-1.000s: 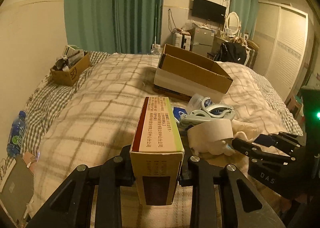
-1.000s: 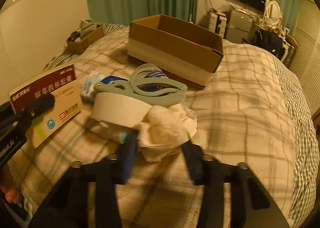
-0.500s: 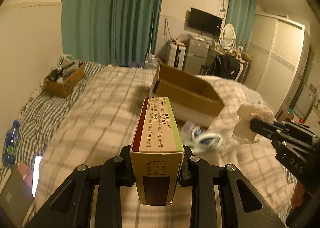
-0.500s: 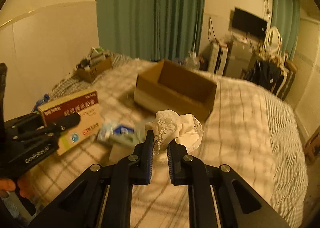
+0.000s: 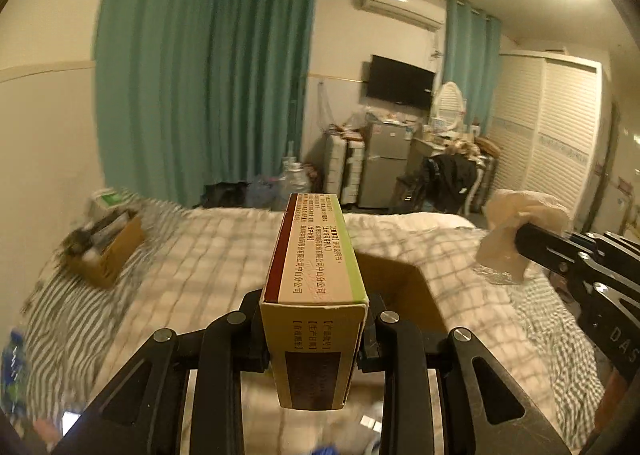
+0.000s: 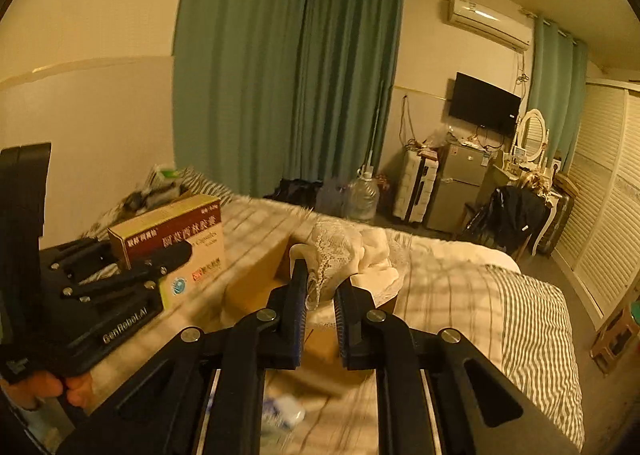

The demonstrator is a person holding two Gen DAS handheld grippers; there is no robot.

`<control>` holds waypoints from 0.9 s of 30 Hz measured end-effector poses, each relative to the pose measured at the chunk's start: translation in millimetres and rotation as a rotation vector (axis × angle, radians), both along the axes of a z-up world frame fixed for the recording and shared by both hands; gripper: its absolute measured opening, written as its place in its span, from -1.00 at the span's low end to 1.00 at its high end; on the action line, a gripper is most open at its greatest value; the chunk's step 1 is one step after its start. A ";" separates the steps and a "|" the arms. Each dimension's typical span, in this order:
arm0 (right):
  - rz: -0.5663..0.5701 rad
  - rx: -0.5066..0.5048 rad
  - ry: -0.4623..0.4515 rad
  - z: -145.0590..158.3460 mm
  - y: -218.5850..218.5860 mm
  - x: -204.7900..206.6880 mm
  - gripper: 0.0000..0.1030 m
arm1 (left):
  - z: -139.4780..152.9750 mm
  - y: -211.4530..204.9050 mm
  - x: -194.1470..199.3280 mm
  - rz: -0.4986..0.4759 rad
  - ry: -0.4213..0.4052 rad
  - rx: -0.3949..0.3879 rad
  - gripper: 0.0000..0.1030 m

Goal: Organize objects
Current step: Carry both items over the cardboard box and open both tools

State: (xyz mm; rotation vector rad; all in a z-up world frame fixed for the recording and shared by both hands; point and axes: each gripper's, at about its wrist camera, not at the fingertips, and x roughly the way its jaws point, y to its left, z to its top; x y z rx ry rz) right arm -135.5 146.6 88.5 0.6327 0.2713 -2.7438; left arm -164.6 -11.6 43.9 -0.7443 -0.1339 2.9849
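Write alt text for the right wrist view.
The right claw grips a white lace cloth above an open cardboard box on a plaid-covered bed. At left, the left claw holds a medicine box; green curtains hang behind.

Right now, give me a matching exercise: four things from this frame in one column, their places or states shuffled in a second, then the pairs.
Things:
1. medicine box
2. lace cloth
3. cardboard box
4. TV

Places or states:
A. mounted on the far wall
B. clamped in the right gripper
C. open, on the bed
D. clamped in the left gripper

Pairs: 1-D, 2-B, 3-C, 4-A
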 end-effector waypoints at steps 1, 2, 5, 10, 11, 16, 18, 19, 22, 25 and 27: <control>-0.005 0.000 0.001 1.3 -0.7 -9.5 -0.78 | 0.3 1.4 -10.8 -0.016 -0.008 0.003 -0.44; -0.011 0.001 0.004 1.9 -1.7 -19.3 -0.78 | -0.7 2.8 -25.6 -0.033 -0.023 0.006 -0.44; -0.027 0.008 -0.009 -4.8 -4.9 -56.5 -0.78 | -9.8 5.3 -57.1 -0.050 -0.056 -0.002 -0.44; -0.042 -0.004 -0.107 -42.0 -6.9 -119.3 -0.78 | -42.3 6.9 -94.4 -0.062 -0.113 -0.010 -0.44; -0.042 -0.003 -0.128 -52.2 -7.3 -127.4 -0.78 | -49.4 8.1 -98.6 -0.061 -0.124 -0.008 -0.44; -0.041 -0.033 -0.213 -101.6 -1.7 -148.9 -0.78 | -76.2 22.0 -113.4 -0.096 -0.153 -0.060 -0.44; -0.046 -0.033 -0.243 -117.0 1.2 -150.8 -0.78 | -84.1 28.7 -116.3 -0.114 -0.171 -0.081 -0.41; -0.053 -0.029 -0.248 -121.0 3.5 -153.0 -0.78 | -86.5 31.5 -117.8 -0.120 -0.180 -0.087 -0.40; -0.058 -0.028 -0.264 -126.1 9.8 -152.2 -0.65 | -90.7 37.5 -115.5 -0.128 -0.189 -0.107 -0.10; -0.082 -0.049 -0.256 -119.8 21.8 -144.7 -0.06 | -83.3 38.8 -103.7 -0.111 -0.149 -0.133 0.52; -0.107 -0.046 -0.235 -110.8 28.2 -134.2 0.16 | -76.9 37.8 -96.8 -0.118 -0.139 -0.138 0.65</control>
